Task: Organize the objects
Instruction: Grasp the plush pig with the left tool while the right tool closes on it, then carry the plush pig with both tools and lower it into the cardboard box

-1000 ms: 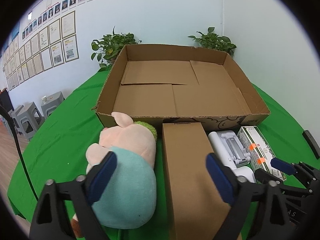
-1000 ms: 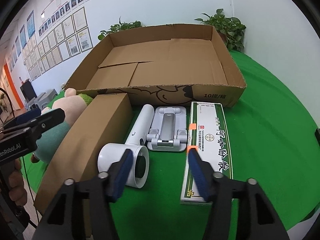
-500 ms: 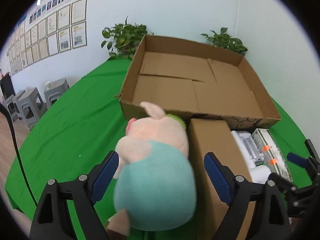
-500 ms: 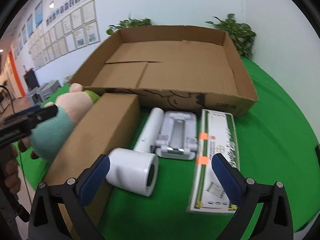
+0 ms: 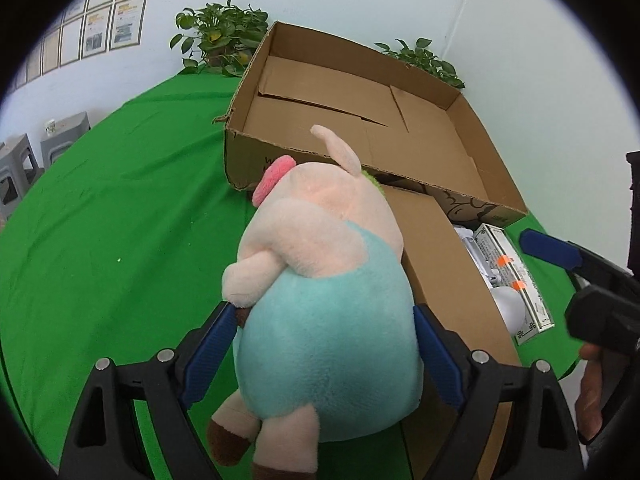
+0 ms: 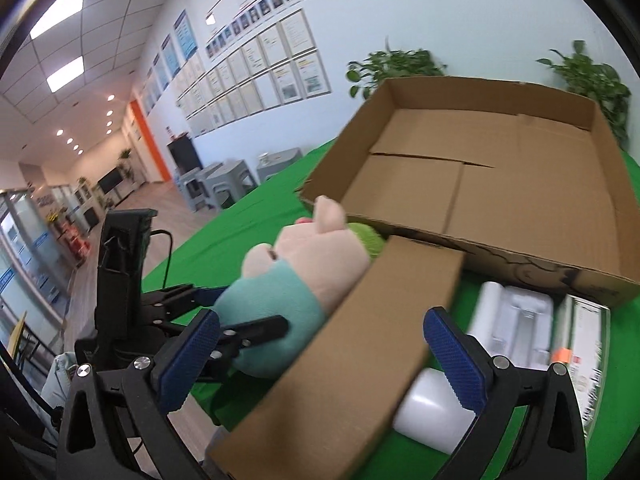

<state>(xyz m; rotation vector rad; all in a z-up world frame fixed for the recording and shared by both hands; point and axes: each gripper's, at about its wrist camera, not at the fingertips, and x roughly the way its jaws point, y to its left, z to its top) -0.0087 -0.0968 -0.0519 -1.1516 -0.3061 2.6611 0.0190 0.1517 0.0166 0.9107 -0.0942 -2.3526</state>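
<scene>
Since a second ago, left gripper (image 5: pixel 324 354) advanced to straddle plush pig (image 5: pixel 320 280); jaws spread wide, pads at its flanks, firm grip not evident. Pig: pale pink head, teal body, brown hooves, on green tablecloth (image 5: pixel 120 220) beside closed carton (image 5: pixel 448 280). Right gripper (image 6: pixel 320 360): jaws gaping, empty, above carton.

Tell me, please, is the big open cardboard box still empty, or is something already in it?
Empty: the big cardboard box shows only bare floor flaps; the plush pig lies outside it.
</scene>
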